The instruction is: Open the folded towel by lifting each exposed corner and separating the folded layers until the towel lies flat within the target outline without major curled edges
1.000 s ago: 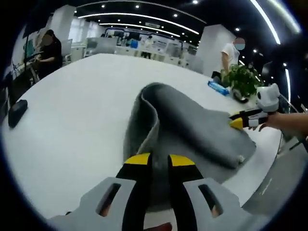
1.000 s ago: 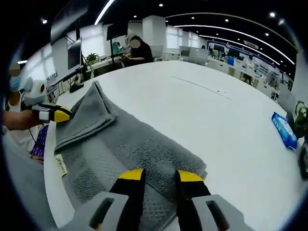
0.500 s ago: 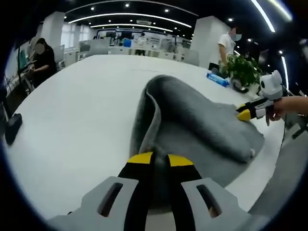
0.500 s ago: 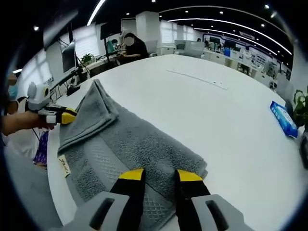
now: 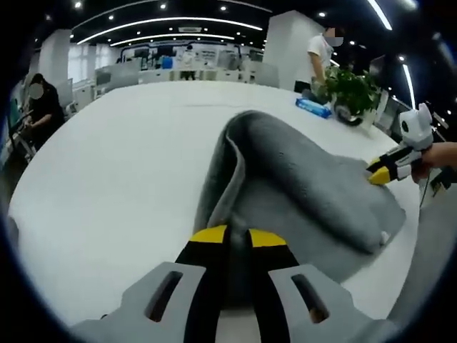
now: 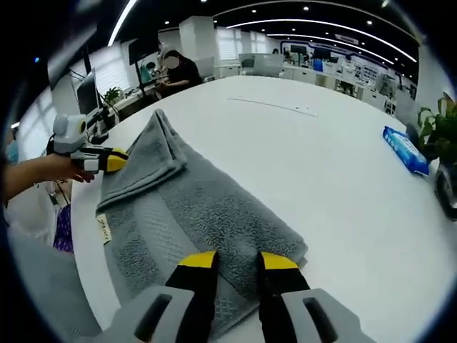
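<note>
Grey terry towel [image 6: 189, 207] is lying half-folded on the white table [image 6: 314, 164] while I am pinching one corner in my left gripper [image 5: 238, 237] and another in my right gripper [image 6: 238, 262], both nearly closed, so I am judging a slow, even outward peel best.

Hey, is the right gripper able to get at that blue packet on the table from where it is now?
Probably not without letting go: the right gripper looks shut on the towel, though bare table lies toward the blue packet.
</note>
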The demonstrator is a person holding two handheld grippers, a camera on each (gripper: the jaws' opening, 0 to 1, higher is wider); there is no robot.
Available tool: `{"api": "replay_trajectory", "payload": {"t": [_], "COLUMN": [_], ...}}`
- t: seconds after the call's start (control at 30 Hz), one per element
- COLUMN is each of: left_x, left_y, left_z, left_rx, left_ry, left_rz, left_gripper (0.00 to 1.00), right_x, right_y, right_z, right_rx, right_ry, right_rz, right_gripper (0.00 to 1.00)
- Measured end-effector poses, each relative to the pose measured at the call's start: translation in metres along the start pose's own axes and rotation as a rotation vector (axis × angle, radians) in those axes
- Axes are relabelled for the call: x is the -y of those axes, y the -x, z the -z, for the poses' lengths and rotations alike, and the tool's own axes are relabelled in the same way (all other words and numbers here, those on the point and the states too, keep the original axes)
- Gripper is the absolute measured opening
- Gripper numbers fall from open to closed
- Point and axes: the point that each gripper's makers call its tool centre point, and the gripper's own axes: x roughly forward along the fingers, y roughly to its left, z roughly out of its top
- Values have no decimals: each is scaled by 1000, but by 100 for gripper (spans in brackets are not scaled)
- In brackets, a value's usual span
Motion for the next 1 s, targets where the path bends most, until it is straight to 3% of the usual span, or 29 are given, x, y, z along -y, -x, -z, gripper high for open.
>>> {"api": "replay_trajectory", "payload": {"t": [0.33, 1.0], "left_x": [7, 26], "left_y": [-18, -74], "left_z": [-11, -53], "left_rx": [-19, -53], "left_ry": [-53, -128], "left_rz": [3, 37], "left_gripper": [9, 8], "right_x": [-3, -21], "right_y": [11, 30], "right_z": [12, 36], "right_rx": [16, 14], "right_ry": [-28, -62], "right_rz": [9, 14], "right_gripper": [19, 19]}}
